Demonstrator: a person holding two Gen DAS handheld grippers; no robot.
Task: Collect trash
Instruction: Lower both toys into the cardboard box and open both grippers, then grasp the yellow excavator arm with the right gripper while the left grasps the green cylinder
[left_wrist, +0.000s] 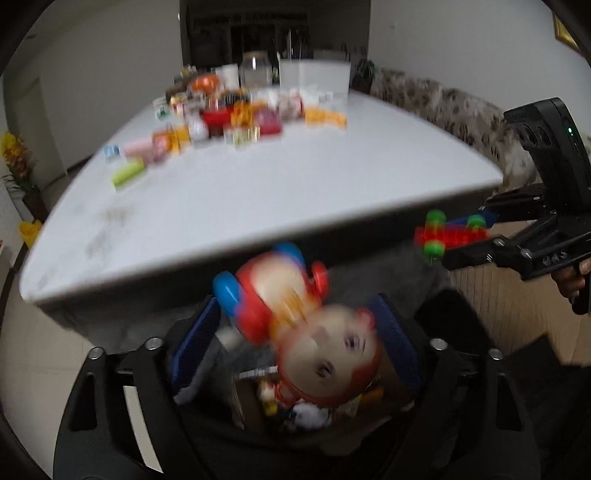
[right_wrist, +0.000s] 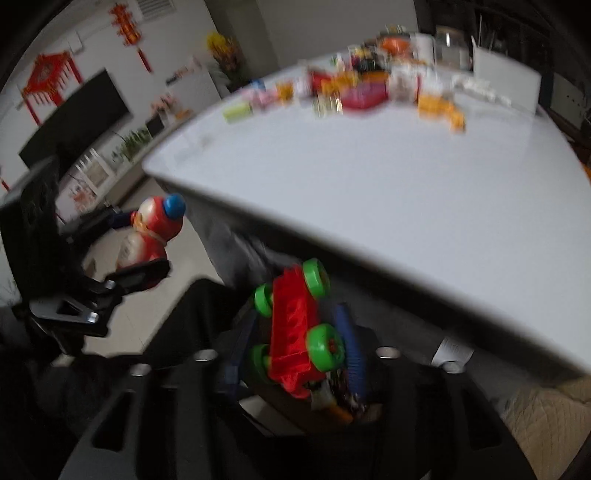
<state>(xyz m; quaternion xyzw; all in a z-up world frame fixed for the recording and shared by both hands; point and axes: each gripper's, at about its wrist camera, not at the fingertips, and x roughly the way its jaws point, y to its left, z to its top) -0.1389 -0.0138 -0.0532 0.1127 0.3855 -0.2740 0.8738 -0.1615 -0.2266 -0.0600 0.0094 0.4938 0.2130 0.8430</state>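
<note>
A red, cream and blue doll toy (left_wrist: 306, 332) sits blurred between the blue pads of my left gripper (left_wrist: 295, 306), whose jaws stand wide, with a gap showing on the left side. Under it lies a dark bin (left_wrist: 295, 410) with a cardboard piece and mixed trash. The right wrist view shows the same doll (right_wrist: 151, 229) between the left gripper's fingers (right_wrist: 144, 242), off the table's corner. A red toy car with green wheels (right_wrist: 295, 328) lies between the spread pads of my right gripper (right_wrist: 295, 314), above trash in the bin (right_wrist: 343, 402). The right gripper (left_wrist: 461, 236) appears at the right edge.
A large white table (left_wrist: 258, 192) fills the view ahead, its near edge just above both grippers. Several colourful boxes, jars and toys (left_wrist: 240, 114) crowd its far end. A patterned sofa (left_wrist: 461, 114) stands right of it. A hand (left_wrist: 569, 284) holds the right gripper.
</note>
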